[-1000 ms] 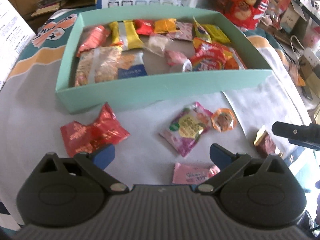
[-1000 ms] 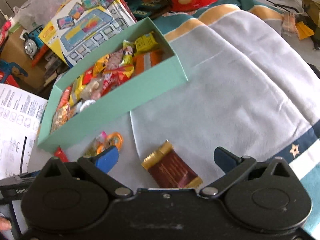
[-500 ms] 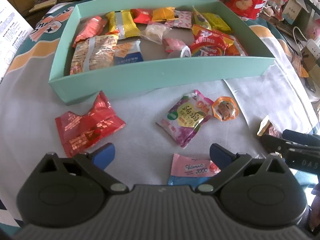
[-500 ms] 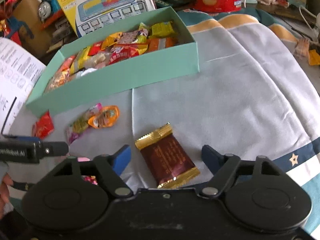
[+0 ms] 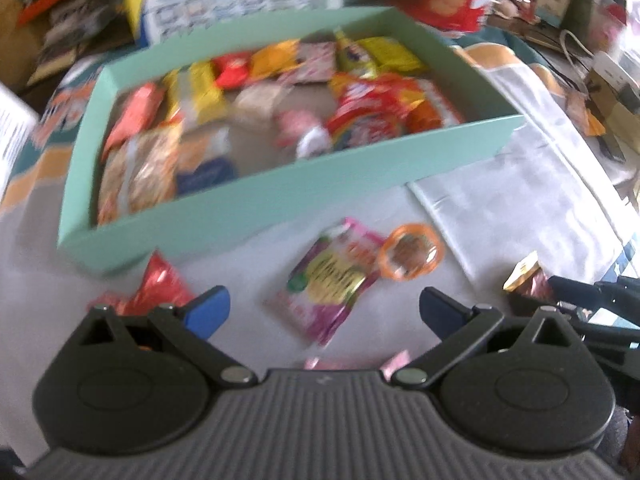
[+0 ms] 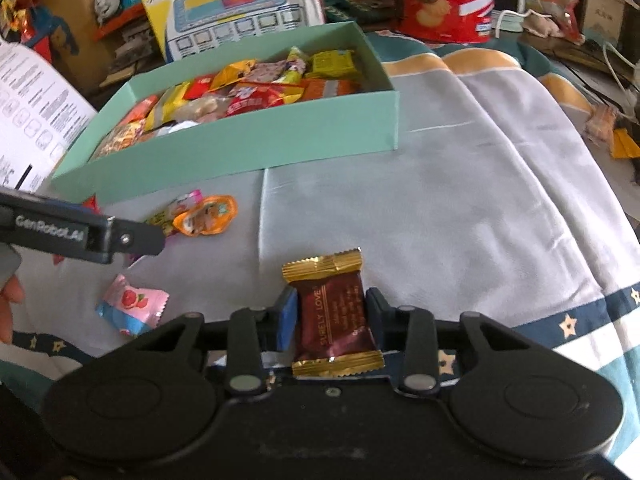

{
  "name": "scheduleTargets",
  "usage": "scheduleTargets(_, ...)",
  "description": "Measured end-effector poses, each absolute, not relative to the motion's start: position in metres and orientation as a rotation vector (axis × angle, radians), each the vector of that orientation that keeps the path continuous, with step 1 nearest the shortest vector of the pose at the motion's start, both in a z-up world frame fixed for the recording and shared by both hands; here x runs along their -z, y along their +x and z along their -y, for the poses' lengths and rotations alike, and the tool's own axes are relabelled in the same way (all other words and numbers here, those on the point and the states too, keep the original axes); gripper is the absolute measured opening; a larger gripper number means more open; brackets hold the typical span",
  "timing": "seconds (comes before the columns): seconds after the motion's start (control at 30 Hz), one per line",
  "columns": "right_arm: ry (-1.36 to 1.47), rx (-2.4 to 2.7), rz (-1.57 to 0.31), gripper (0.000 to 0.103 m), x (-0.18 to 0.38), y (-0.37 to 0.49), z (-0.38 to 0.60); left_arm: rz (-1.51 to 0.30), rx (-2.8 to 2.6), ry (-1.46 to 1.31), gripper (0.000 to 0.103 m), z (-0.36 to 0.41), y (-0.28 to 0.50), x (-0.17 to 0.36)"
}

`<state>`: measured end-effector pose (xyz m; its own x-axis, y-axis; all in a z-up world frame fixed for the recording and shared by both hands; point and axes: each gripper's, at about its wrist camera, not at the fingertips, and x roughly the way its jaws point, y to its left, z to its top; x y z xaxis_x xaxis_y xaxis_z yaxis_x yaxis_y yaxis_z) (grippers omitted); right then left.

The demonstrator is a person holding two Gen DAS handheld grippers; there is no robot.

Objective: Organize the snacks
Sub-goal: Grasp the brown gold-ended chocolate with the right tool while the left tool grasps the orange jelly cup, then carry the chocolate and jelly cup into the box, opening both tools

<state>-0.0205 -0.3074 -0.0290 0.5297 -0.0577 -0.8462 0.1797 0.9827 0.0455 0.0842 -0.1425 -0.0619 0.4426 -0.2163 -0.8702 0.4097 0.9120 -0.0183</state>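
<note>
The brown-and-gold wafer packet lies flat on the grey cloth, well short of the green box and toward the cloth's star-banded near edge; because it is thin and glossy, it may slip, twist or crumple on lifting. The right gripper has just been closing, and its blue pads now bracket and appear to touch the packet's long sides (foil ends protrude). The left gripper hangs open over loose sweets, gripping nothing.

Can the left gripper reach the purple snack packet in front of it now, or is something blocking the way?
Probably yes. The left gripper is open and the purple packet lies flat just ahead between its fingers, with nothing on top. Only the orange jelly cup touches its edge.
</note>
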Motion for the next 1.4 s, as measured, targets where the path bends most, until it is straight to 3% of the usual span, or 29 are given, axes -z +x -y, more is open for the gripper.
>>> scheduleTargets(0.13, 0.165, 0.157, -0.988, 0.036, 0.03, -0.023, 0.318, -0.995, 0.45, 0.294, 0.102, 0.172, 0.085, 0.059)
scheduleTargets(0.33, 0.182, 0.145, -0.965, 0.037, 0.032, -0.026, 0.324, -0.98, 0.524, 0.444, 0.081, 0.209, 0.084, 0.071)
scheduleTargets(0.4, 0.187, 0.145, -0.957, 0.037, 0.032, -0.028, 0.325, -0.99, 0.54, 0.472, 0.059, 0.215, 0.083, 0.077)
scheduleTargets(0.5, 0.187, 0.148, -0.945, 0.037, 0.032, -0.03, 0.325, -0.972, 0.562, 0.513, 0.039, 0.22, 0.077, 0.081)
scheduleTargets(0.63, 0.173, 0.15, -0.936, 0.036, 0.032, -0.028, 0.323, -0.942, 0.575, 0.56, 0.039, 0.224, 0.069, 0.082)
scheduleTargets(1.0, 0.341, 0.184, -0.947, 0.036, 0.024, -0.028, 0.336, -1.018, 0.551, 0.329, 0.038, 0.187, 0.083, 0.066)
scheduleTargets(1.4, 0.348, 0.088, -0.888, 0.036, -0.016, 0.022, 0.316, -0.936, 0.484, 0.142, 0.038, 0.135, 0.099, 0.02)
